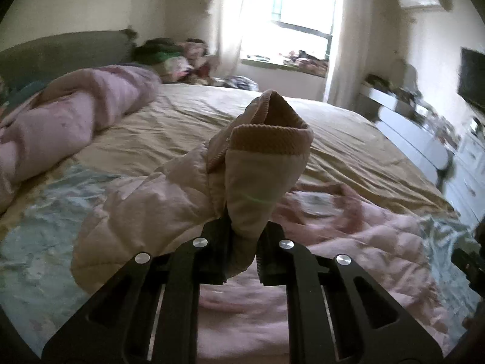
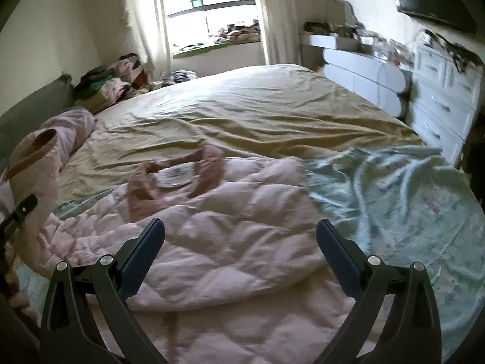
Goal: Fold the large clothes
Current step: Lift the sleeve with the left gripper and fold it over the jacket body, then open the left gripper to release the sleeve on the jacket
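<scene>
Bed (image 2: 242, 106), pink jacket (image 2: 227, 236), label (image 2: 175, 176) unreadable

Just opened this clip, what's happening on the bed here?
A person is folding a pale pink quilted puffer jacket spread on the bed. The left hand-held gripper is clamped on one sleeve, its ribbed cuff lifted above the bed. The right hand-held gripper hovers open over the jacket's body, holding nothing.

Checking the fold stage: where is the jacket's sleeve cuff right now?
The sleeve cuff stands centre in the left wrist view, raised above the pink quilted jacket on the bed, its sleeve clamped in the left gripper.
</scene>
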Available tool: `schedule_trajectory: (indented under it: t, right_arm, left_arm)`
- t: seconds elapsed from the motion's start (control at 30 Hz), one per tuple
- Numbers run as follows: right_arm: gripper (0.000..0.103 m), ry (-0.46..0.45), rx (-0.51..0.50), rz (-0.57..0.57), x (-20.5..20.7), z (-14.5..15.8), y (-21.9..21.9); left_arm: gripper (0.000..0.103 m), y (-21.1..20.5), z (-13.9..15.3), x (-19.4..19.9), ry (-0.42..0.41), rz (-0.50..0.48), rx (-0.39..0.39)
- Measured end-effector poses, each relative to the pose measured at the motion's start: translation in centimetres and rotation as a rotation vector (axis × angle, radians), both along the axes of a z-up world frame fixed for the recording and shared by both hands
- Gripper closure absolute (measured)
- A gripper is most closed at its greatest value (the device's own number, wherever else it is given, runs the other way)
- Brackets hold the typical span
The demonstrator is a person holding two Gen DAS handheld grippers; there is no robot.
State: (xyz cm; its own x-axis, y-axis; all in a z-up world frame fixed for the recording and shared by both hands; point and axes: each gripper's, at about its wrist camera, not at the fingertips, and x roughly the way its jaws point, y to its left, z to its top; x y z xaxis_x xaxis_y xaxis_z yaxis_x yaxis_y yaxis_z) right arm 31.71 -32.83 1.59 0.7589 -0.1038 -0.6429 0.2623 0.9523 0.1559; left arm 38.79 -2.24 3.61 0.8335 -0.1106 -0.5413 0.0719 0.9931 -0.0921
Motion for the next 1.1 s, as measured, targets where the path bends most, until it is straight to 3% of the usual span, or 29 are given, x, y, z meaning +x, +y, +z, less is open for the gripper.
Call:
schedule_trajectory:
  t: [0.4,0.93,1.0,1.07,1.1]
  right_arm:
    - [0.004,0.036,0.041,-0.116,-2.2,-3.3,-9.2]
    - [0.004,0.073,0.055,-0.124,-2.2,-6.1,-10.5]
    - [0.004,0.076,0.055,-0.127,-2.2,-6.3,-10.6]
    - [0.004,0.077,0.057,-0.130,-2.2,-6.4,-10.8]
    - [0.004,0.078,0.057,-0.133,-2.2,-6.5,-10.9]
  left_arm:
    - [0.097,-15.3,-3.7,-2.2,0.040,-0.207,0.068]
    - [0.095,-20.5,-9.5,-3.5,0.101,-0.231,0.257]
    - [0.087,-21.0,-9.8,-3.7,0.094,-0.240,0.277]
    - [0.070,-21.5,-10.1,-4.2,0.097,-0.269,0.283]
    - [0.055,-21.8,-10.1,-4.5,0.095,-0.284,0.284]
